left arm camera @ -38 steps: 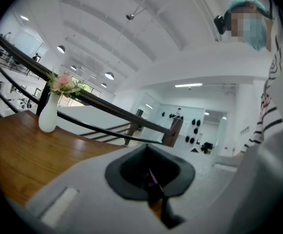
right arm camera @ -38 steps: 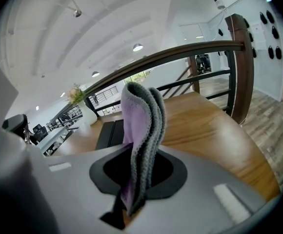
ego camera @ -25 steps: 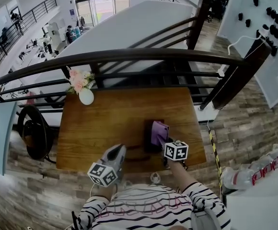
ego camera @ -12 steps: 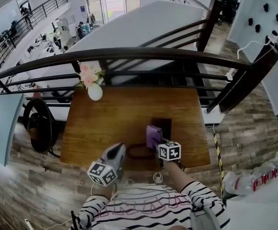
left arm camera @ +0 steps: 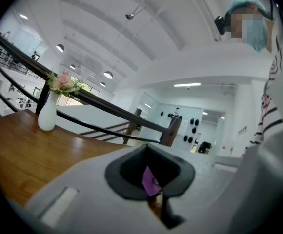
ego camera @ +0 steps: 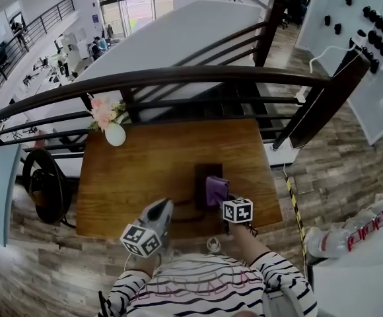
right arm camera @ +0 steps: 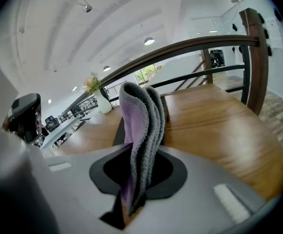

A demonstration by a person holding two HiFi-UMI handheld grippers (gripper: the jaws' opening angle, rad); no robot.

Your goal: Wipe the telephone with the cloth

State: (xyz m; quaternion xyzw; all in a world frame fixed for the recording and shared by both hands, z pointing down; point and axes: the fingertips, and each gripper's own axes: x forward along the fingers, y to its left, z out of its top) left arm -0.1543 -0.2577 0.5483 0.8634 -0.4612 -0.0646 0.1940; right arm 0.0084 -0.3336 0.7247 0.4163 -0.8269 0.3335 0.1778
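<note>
A dark telephone [ego camera: 201, 179] lies on the wooden table [ego camera: 145, 167] toward its near right. My right gripper [ego camera: 223, 201] is shut on a folded purple and grey cloth [ego camera: 216, 190], which rests on the telephone's right near part. In the right gripper view the cloth [right arm camera: 141, 126] stands up out of the jaws [right arm camera: 131, 204], with the telephone's dark edge [right arm camera: 117, 133] behind it. My left gripper [ego camera: 162, 210] rests at the table's near edge, left of the telephone. Its jaws [left arm camera: 156, 199] are shut and hold nothing. Beyond them a bit of the cloth [left arm camera: 150, 179] shows.
A white vase of pink flowers [ego camera: 114, 132] stands at the table's far left corner. A dark curved railing [ego camera: 198, 78] runs right behind the table. A black chair [ego camera: 43, 183] stands to the left. A dark cord [ego camera: 186, 219] loops by the near edge.
The right gripper has slid the cloth over the telephone, first left and nearer, then back to its right side. The left gripper has stayed put.
</note>
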